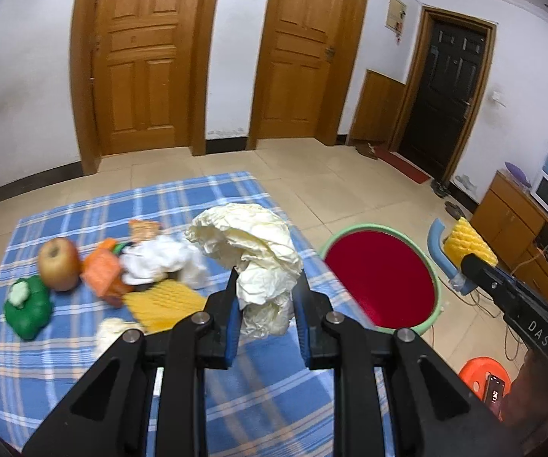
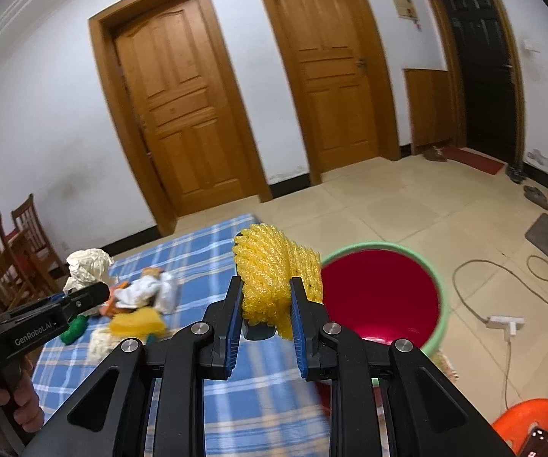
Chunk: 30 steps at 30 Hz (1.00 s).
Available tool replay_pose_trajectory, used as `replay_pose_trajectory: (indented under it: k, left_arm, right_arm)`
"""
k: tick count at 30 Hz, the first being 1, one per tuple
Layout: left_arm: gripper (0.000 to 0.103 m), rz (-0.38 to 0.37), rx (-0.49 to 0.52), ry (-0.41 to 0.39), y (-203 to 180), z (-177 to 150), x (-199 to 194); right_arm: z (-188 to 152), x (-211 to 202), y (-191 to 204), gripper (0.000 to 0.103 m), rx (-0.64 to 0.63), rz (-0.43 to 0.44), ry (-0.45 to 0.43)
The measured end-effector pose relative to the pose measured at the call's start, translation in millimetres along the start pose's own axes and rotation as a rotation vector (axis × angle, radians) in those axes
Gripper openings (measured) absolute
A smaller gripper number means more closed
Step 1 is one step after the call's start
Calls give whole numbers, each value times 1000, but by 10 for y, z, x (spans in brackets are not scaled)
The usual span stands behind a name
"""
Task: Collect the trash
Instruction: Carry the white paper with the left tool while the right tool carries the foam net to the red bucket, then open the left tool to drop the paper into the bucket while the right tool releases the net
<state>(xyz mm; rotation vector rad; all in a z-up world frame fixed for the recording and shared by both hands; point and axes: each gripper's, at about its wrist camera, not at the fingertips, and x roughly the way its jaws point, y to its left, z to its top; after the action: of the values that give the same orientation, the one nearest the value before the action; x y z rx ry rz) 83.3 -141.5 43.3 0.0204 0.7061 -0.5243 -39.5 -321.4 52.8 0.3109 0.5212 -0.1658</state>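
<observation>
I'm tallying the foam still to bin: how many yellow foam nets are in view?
2: one yellow foam net in the right hand-held gripper, another lying on the checked cloth. More may be hidden.

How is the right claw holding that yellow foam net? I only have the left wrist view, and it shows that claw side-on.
Observer: Both pads of the right claw pinch the foam net, which bulges above the fingertips.
Operator: Is it lined up with the bin?
Observer: Not quite, I think. In the right wrist view the net shows against the bin's left rim, with the checked cloth behind most of it.
Operator: Anything on the floor beside the bin?
Observer: A white power strip lies on the tiles to the right of the bin, with its cable looping away.
</observation>
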Motion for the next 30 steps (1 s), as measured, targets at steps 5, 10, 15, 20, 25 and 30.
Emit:
replay_pose_trajectory:
  k: [5, 10, 15, 20, 25, 30]
  left_arm:
    - [24, -37, 42, 25, -301, 19, 207]
    - [24, -72, 90, 40, -614, 36, 428]
    - [24, -108, 125, 70, -892, 22, 690]
    - [24, -135, 168, 103, -1115, -30, 973]
    - [24, -153, 178, 156, -1241, -103, 1276]
    - [24, -141, 182, 210, -1322, -192, 1514]
  right_arm:
    - [-20, -33, -283, 24, 45, -56, 1]
    - [-58, -60, -566, 24, 73, -109, 4]
    - [-120, 38, -833, 24, 110, -151, 38]
    - [-187, 185, -1108, 24, 151, -187, 87]
    - [-224, 385, -1266, 24, 171, -200, 124]
    - [-284, 564, -1382, 24, 200, -201, 157]
